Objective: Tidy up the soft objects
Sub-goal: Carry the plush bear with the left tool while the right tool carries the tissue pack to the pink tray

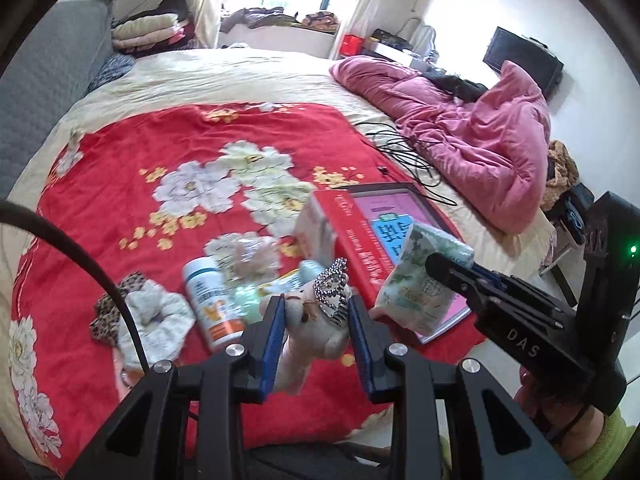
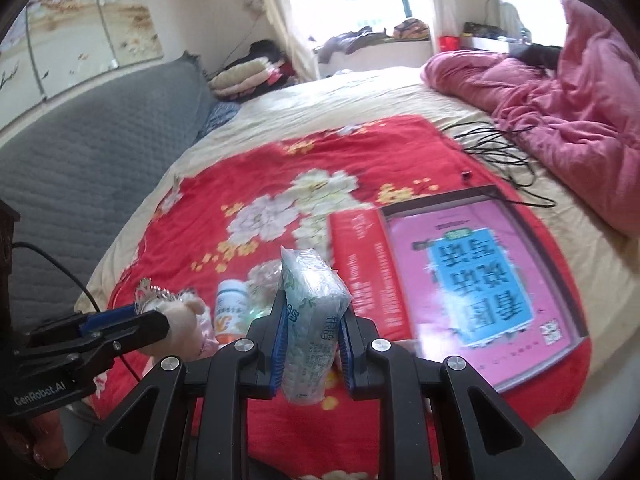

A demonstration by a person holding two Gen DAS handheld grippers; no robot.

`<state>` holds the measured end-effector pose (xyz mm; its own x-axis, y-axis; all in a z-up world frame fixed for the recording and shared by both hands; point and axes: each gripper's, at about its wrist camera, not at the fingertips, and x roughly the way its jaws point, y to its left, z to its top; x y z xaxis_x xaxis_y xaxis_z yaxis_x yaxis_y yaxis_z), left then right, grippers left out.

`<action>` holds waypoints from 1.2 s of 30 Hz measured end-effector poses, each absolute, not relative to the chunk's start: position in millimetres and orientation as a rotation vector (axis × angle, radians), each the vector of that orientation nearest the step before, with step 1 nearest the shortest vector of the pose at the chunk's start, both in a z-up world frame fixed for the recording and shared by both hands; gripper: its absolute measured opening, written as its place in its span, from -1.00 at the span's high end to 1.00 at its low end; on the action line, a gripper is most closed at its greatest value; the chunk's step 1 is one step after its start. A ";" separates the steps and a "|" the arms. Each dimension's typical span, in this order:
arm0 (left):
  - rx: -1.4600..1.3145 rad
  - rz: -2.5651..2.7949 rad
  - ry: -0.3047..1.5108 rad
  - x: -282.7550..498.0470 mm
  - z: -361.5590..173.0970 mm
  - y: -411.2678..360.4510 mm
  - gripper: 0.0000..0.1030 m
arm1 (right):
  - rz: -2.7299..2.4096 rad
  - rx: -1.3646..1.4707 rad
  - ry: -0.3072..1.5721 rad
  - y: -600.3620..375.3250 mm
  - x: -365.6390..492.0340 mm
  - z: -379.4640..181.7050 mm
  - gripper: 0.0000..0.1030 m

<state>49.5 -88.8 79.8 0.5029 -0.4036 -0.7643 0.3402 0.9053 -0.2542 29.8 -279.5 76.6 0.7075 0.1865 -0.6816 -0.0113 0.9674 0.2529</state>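
My left gripper (image 1: 316, 304) is shut on a cream plush toy (image 1: 316, 332) that wears a silver tiara (image 1: 332, 284), held above the red floral bedspread (image 1: 180, 128). My right gripper (image 2: 312, 300) is shut on a green-and-white tissue pack (image 2: 312, 312), also held above the bed. In the left wrist view the right gripper (image 1: 436, 266) holds that pack (image 1: 420, 280) over the pink book. In the right wrist view the left gripper (image 2: 156, 314) holds the plush (image 2: 184, 316) at the lower left. A white scrunchie (image 1: 160, 320) and a leopard-print one (image 1: 108, 312) lie at the left.
A white pill bottle (image 1: 212, 300) with an orange label lies on the bedspread. A red box (image 1: 352, 236) and a large pink-covered book (image 2: 480, 280) lie to the right. Black cables (image 1: 404, 152) and a pink quilt (image 1: 480, 136) lie farther back. A grey headboard (image 2: 100, 152) is at the left.
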 end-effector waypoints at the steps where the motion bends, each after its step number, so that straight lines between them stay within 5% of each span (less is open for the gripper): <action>1: -0.064 -0.454 0.940 48.8 81.5 -96.0 0.37 | 0.103 0.240 0.774 -284.7 28.0 78.7 0.56; 18: 0.078 -0.570 0.969 53.9 75.9 -217.9 0.37 | -0.073 0.303 0.742 -409.5 3.9 95.8 0.56; 36: 0.215 -0.572 1.056 76.4 20.4 -321.4 0.37 | -0.129 0.328 0.899 -465.9 23.9 25.6 0.56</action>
<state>76.4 -321.4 20.4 0.3639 -0.3400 -0.8672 0.5406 0.8352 -0.1006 23.9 -465.9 25.6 0.6189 0.0261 -0.7850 0.2463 0.9426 0.2256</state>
